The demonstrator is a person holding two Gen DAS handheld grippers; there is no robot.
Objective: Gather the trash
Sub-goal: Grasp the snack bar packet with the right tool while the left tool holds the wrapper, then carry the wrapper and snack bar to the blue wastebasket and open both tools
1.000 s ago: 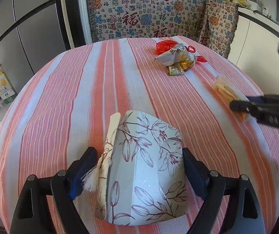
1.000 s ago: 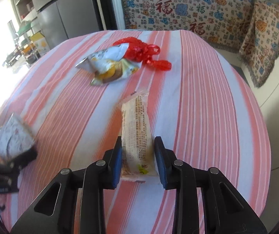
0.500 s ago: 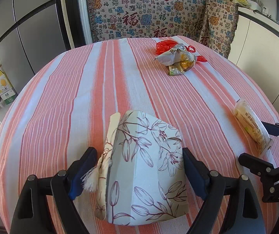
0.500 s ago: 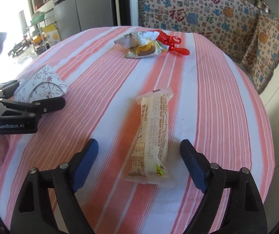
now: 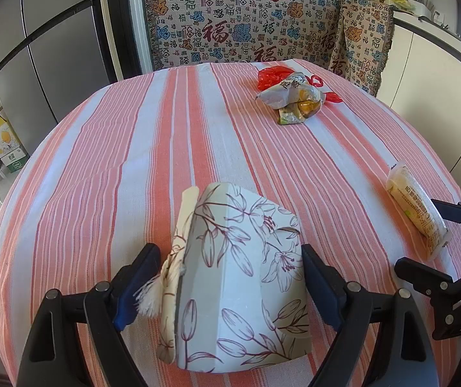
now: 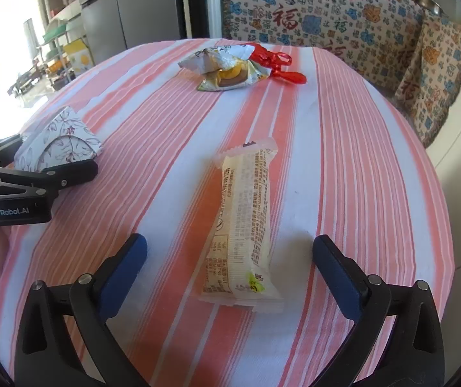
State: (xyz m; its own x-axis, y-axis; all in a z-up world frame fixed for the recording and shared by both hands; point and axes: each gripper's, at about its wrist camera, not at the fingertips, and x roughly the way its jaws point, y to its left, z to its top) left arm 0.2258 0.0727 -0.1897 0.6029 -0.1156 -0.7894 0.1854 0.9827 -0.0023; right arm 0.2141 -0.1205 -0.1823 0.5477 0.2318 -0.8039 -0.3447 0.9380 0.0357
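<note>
A round table (image 5: pixel 166 148) with a pink and white striped cloth fills the kitchen. The left claw (image 5: pixel 230 285) pinches a flowered paper box (image 5: pixel 240 290) at 6 o'clock. The right claw (image 6: pixel 230 266) is opening wide, its pads not touching the long snack wrapper (image 6: pixel 243 225) lying between them. Far off, near 12 o'clock, lie a crumpled wrapper (image 6: pixel 224 67) and red plastic (image 6: pixel 278 64).

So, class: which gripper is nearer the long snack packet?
Right. The right gripper, jaws opening, straddles the packet without touching; the left gripper sits apart, around the floral box.
</note>
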